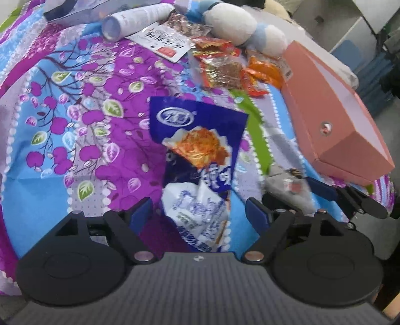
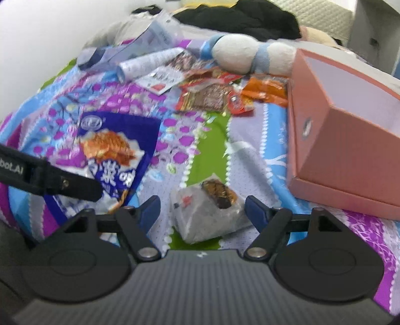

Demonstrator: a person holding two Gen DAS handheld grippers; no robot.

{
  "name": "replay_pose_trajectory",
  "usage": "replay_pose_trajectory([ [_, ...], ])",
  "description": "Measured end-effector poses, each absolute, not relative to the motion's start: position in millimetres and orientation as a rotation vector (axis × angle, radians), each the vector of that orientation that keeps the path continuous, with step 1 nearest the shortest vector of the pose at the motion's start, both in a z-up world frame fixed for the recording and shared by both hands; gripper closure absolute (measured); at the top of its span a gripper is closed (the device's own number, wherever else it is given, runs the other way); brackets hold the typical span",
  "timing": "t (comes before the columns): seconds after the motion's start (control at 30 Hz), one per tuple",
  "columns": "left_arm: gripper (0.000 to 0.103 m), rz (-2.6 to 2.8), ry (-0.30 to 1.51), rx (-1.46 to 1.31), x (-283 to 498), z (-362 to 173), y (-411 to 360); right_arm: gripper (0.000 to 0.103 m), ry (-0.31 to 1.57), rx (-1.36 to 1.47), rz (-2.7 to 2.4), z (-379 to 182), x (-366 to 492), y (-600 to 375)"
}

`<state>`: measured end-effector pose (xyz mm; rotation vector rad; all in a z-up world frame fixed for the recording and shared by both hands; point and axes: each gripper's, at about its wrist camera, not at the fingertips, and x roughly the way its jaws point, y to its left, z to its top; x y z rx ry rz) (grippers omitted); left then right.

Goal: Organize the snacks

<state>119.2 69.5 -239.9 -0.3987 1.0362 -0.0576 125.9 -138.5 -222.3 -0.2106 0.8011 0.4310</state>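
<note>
Left wrist view. Left claw point(image 1: 200, 212): jaws wide, holding nothing. Blue bag point(image 1: 197, 162): flat on the bedspread point(image 1: 75, 125), its lower end between the open pads, none seen pressing on it. Pink box point(image 1: 337, 120): ahead and right of the claw, open side up, seemingly empty. Red and orange packets point(image 1: 225, 67): far ahead, heaped near a plush toy point(image 1: 232, 22). Bottle point(image 1: 135, 21) and card point(image 1: 165, 42): far ahead, left of that heap.

Right wrist view. Right claw point(image 2: 202, 208): jaws wide, gripping nothing. Grey packet point(image 2: 210, 212): lying between the pads, apart from both. Blue bag point(image 2: 112, 155): left of the claw, under the left claw's finger point(image 2: 75, 186). Pink box point(image 2: 345, 140): right and just ahead.

Risks, as judged. Slack, crinkly bags may slide out of a pinch taken at the edge. The soft bedspread could bunch into the jaws. The two claws work close together and might collide. The light box could shift or tip if nudged.
</note>
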Motion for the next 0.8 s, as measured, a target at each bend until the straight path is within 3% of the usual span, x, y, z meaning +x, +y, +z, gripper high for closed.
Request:
replay_pose_trajectory([
  [0.1, 0.019, -0.050, 1.033, -0.404, 120, -246, 72, 0.028, 0.790, -0.250, 0.429, -229, 123, -136],
  [0.13, 0.019, -0.048, 1.030, -0.404, 120, -247, 72, 0.036, 0.784, -0.259, 0.418, -230, 122, -136],
  [0.4, 0.022, -0.056, 1.002, -0.400, 122, -249, 66, 0.040, 0.778, -0.257, 0.409, -231, 118, -141],
  [0.47, 0.032, -0.040, 1.003, -0.374, 123, -249, 63, 0.040, 0.781, -0.250, 0.410, -230, 118, -142],
  [0.8, 0.046, -0.049, 0.969, -0.353, 119, -246, 55, 0.040, 0.799, -0.220, 0.398, -226, 117, -145],
])
